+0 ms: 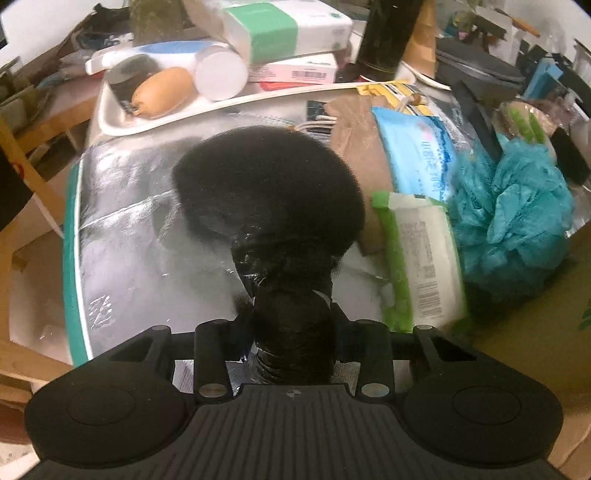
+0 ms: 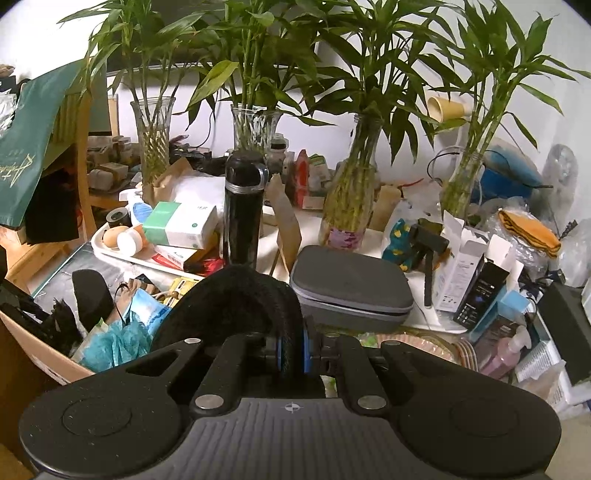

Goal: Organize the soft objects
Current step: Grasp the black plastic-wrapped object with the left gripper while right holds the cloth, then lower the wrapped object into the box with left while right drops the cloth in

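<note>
My left gripper point(image 1: 293, 325) is shut on a black fuzzy soft object point(image 1: 269, 188) and holds it over the silver foil lining point(image 1: 122, 229) of a box. Beside it in the box lie a teal mesh bath pouf point(image 1: 517, 221), a green-edged tissue pack point(image 1: 421, 258), a blue wipes pack point(image 1: 417, 151) and a beige cloth pouch point(image 1: 354, 147). My right gripper point(image 2: 295, 350) is shut on a black curved soft item with a blue edge point(image 2: 240, 306), held above the cardboard box point(image 2: 44, 358). The pouf point(image 2: 118, 347) also shows in the right wrist view.
A white tray point(image 1: 122, 125) holds a beige sponge, a white bottle and green-white boxes point(image 1: 288, 29). A black flask point(image 2: 242, 210), a grey zip case point(image 2: 351, 291), glass vases of bamboo point(image 2: 351, 199) and stacked cartons point(image 2: 476, 280) crowd the table.
</note>
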Motion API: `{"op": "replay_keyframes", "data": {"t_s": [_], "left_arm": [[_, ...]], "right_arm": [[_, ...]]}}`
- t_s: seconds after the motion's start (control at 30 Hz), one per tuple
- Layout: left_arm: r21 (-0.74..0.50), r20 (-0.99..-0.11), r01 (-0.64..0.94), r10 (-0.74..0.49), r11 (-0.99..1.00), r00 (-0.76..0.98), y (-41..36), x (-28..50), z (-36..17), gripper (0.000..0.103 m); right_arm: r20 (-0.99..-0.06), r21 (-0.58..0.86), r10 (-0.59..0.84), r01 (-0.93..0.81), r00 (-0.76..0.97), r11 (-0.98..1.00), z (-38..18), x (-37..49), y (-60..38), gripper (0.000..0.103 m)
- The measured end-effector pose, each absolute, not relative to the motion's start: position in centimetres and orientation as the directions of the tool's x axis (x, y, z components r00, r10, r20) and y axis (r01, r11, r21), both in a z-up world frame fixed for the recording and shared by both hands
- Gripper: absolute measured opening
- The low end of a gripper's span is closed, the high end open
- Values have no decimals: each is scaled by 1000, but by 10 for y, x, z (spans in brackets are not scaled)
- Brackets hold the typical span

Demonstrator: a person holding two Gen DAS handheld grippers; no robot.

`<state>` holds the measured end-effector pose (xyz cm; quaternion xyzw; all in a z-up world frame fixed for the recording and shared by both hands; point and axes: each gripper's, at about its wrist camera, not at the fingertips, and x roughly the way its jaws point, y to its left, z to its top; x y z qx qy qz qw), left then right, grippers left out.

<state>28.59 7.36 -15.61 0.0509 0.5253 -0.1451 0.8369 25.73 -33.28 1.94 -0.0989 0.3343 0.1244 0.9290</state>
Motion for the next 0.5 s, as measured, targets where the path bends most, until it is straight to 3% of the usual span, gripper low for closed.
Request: {"op": "replay_keyframes", "data": {"t_s": [0.5], "left_arm": [[-45,-823,77,-81,996,562,106,245,-87,38]], "right_arm": [[-576,-40,219,-295,787,955,57,234,-344,13]]}}
